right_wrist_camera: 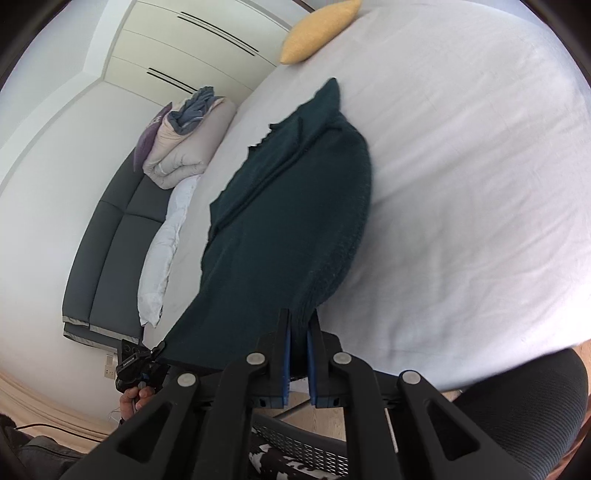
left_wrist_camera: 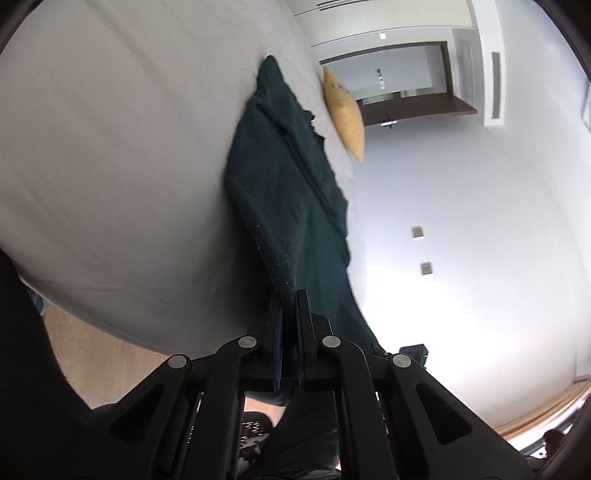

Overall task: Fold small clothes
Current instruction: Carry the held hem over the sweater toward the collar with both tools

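Note:
A dark green knitted garment [left_wrist_camera: 291,184] hangs stretched between both grippers, with its far end lying on the grey bed sheet [left_wrist_camera: 110,147]. My left gripper [left_wrist_camera: 290,299] is shut on one near corner of it. My right gripper [right_wrist_camera: 300,317] is shut on the other near corner of the garment [right_wrist_camera: 288,214]. The left gripper also shows in the right wrist view [right_wrist_camera: 138,365], at the cloth's lower left edge. The garment's far end rests on the sheet [right_wrist_camera: 461,184].
A yellow cushion [left_wrist_camera: 345,110] lies on the bed's far end, also in the right wrist view [right_wrist_camera: 319,29]. Folded bedding [right_wrist_camera: 188,144] and a white duvet [right_wrist_camera: 162,251] sit by a dark headboard [right_wrist_camera: 107,251]. Wooden floor [left_wrist_camera: 96,343] lies below the bed edge.

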### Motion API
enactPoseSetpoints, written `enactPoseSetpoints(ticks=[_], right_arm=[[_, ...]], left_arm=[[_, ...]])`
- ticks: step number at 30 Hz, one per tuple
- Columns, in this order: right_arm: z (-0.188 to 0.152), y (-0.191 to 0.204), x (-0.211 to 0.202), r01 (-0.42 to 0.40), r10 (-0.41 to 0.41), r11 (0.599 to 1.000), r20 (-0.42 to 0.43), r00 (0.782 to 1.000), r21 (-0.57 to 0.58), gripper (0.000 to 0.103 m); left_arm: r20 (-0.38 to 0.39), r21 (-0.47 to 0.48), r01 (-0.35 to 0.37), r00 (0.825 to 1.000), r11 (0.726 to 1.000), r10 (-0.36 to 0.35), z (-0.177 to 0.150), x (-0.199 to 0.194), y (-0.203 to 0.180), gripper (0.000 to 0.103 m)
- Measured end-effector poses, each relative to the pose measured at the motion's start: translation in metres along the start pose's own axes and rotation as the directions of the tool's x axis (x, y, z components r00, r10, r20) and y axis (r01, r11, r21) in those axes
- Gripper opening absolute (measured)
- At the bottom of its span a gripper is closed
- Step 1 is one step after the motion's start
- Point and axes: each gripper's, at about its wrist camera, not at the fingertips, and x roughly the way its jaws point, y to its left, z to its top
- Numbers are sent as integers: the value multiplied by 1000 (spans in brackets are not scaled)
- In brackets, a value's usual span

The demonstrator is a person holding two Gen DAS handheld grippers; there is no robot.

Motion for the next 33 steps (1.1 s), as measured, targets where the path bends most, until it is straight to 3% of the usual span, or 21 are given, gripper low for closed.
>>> enactPoseSetpoints(ticks=[8,15,27,33], right_arm=[[54,15,5,-87,84,996,80,993,25,8],[114,13,27,-84,74,994,137,988,73,8],[219,11,99,-8,-8,995,153,988,104,8],[263,4,140,40,-59,991,149,987,130,8]], left_arm=[[109,-35,133,986,990,-129,38,-10,-23,4],[157,-16,172,973,985,-168,89,0,-49,4],[191,-49,140,973,989,-129,199,63,-62,4],[197,-93,76,979,993,-57,266,112,-52,4]])
